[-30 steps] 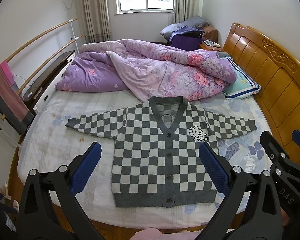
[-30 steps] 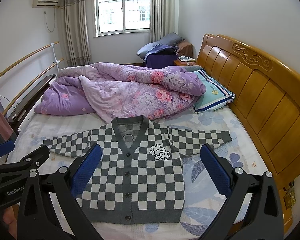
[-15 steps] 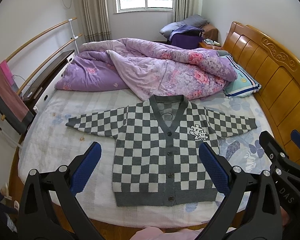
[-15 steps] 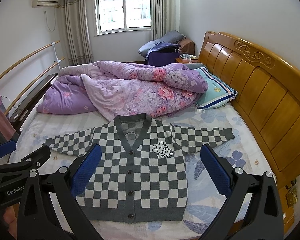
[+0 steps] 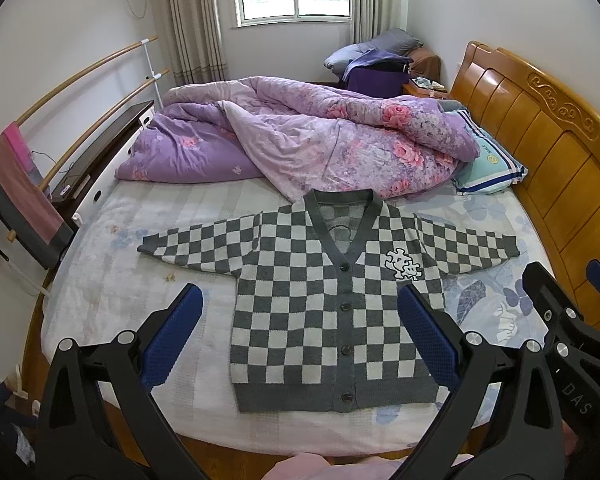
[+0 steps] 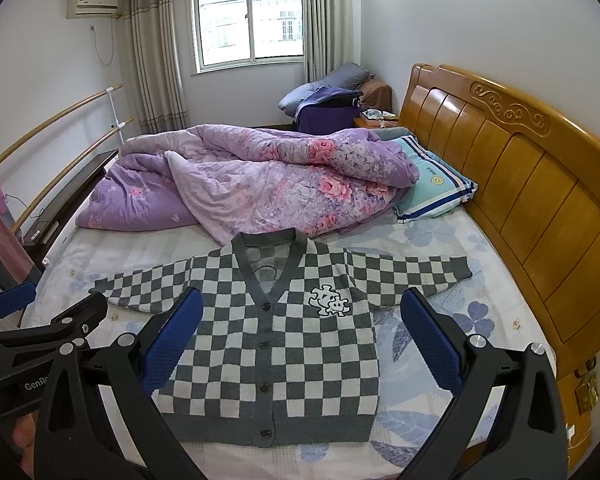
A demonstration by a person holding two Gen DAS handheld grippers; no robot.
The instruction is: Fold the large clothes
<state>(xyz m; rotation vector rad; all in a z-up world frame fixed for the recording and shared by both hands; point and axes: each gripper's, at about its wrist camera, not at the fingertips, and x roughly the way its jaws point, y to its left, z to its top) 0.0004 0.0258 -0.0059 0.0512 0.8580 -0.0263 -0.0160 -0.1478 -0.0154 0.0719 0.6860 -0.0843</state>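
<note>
Knit checkered cardigan [image 5: 332, 312] flat on quilted bed [image 5: 112, 280] — sleeves spread. Left gripper [image 5: 300, 336] and right gripper [image 6: 302, 340] both spread wide, apparently above it — empty.

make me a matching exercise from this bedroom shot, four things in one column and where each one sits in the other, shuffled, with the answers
Things:
1. checkered cardigan
2. purple floral quilt
3. striped pillow
4. air conditioner

Places:
A. high on the wall, left of the window
B. spread flat on the near part of the bed, sleeves out
C. bunched up across the far part of the bed
D. against the wooden headboard, beside the quilt

Pairs: 1-B, 2-C, 3-D, 4-A
</note>
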